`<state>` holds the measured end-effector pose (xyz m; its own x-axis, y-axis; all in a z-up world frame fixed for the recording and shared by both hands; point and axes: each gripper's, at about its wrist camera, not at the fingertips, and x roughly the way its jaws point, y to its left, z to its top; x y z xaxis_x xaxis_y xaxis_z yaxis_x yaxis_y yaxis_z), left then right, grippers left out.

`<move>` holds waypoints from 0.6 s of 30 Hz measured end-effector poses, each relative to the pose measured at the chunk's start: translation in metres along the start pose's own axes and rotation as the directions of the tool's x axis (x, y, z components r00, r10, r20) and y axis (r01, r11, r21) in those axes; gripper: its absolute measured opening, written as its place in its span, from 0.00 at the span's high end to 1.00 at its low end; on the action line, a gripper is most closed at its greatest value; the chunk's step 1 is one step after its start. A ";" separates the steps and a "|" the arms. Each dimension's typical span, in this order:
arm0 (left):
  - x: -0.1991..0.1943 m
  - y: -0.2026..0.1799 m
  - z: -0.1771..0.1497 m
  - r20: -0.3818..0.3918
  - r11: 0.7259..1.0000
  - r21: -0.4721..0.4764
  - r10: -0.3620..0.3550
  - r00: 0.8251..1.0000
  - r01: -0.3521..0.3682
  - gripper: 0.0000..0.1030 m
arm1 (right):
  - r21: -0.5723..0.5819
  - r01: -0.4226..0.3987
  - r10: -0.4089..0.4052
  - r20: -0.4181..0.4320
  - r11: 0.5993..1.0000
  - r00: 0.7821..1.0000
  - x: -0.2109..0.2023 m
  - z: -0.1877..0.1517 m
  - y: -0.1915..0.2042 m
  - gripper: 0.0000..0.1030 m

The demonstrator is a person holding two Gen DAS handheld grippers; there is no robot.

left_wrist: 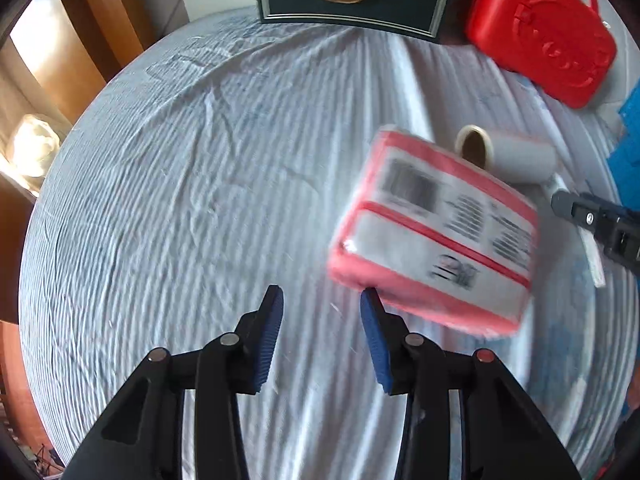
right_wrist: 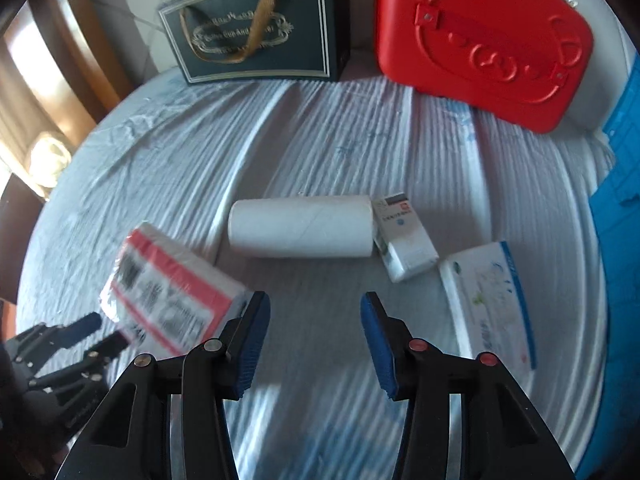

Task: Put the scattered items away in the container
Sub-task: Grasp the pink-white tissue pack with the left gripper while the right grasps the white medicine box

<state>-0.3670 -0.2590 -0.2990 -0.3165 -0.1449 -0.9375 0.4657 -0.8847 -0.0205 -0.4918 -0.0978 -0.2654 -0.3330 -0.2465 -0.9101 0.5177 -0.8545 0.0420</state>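
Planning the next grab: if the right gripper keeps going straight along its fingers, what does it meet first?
Probably bare bed sheet: the right gripper has nothing between its fingers. The white roll lies farther ahead; depth is unclear.

We see a round table (right_wrist: 320, 140) under a wrinkled, blue-striped white cloth. Around the white paper roll (right_wrist: 300, 226) lie a small white box (right_wrist: 404, 240) touching its right end, a pink-edged packet (right_wrist: 172, 292) to its lower left and a blue-edged tissue pack (right_wrist: 488, 304) to its lower right. Behind the roll, at the far edge, stand a dark gift bag (right_wrist: 256, 32) and a red case (right_wrist: 484, 36).

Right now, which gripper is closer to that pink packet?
Left. The left gripper has one fingertip at the pink packet's lower corner; the right gripper sits just right of it.
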 end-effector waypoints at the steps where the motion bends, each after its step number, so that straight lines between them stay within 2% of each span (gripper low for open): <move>1: 0.003 0.004 0.003 0.005 1.000 -0.003 0.007 1.000 -0.007 0.61 | -0.006 -0.007 0.007 -0.013 1.000 1.000 0.007 0.001 0.003 0.54; 4: 0.010 0.014 0.016 0.015 0.999 -0.005 0.034 0.999 -0.034 0.61 | -0.063 -0.026 0.023 -0.057 0.998 0.998 0.020 -0.003 0.015 0.54; 7: 0.007 0.024 0.031 0.030 0.999 -0.028 0.046 0.998 -0.046 0.61 | -0.089 -0.166 0.155 -0.118 0.982 0.981 0.021 -0.022 0.032 0.54; 11: -0.020 0.024 0.040 0.090 0.999 -0.028 0.033 0.995 -0.030 0.61 | -0.094 -0.224 0.209 -0.144 0.970 0.967 0.013 -0.043 0.045 0.54; 12: -0.028 0.019 0.039 0.109 1.000 -0.013 0.029 0.994 -0.027 0.58 | -0.077 -0.221 0.209 -0.133 0.972 0.969 0.009 -0.044 0.039 0.53; 13: -0.033 0.014 0.038 0.118 1.000 0.006 0.017 0.993 -0.018 0.46 | -0.058 -0.210 0.202 -0.116 0.976 0.972 0.004 -0.045 0.032 0.51; 14: -0.037 0.006 0.037 0.122 1.000 0.030 -0.001 0.992 -0.003 0.39 | -0.039 -0.190 0.185 -0.095 0.981 0.978 -0.003 -0.046 0.022 0.50; 15: -0.038 -0.002 0.035 0.125 0.998 0.059 -0.022 0.992 0.015 0.23 | -0.020 -0.166 0.164 -0.071 0.986 0.984 -0.011 -0.046 0.009 0.46; 16: -0.038 -0.011 0.033 0.128 0.996 0.091 -0.034 0.991 0.023 0.19 | -0.005 -0.149 0.149 -0.052 0.989 0.987 -0.018 -0.047 -0.003 0.39; 17: -0.035 -0.019 0.031 0.123 0.993 0.117 -0.031 0.992 0.016 0.19 | 0.014 -0.131 0.132 -0.036 0.991 0.991 -0.024 -0.047 -0.017 0.33; 18: -0.030 -0.025 0.030 0.106 0.991 0.134 -0.021 0.994 0.007 0.19 | 0.031 -0.111 0.112 -0.024 0.993 0.993 -0.029 -0.047 -0.029 0.16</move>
<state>-0.3940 -0.2462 -0.2596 -0.4123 -0.1720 -0.8947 0.3488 -0.9370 0.0194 -0.4599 -0.0440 -0.2595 -0.2539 -0.3294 -0.9094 0.5265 -0.8358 0.1557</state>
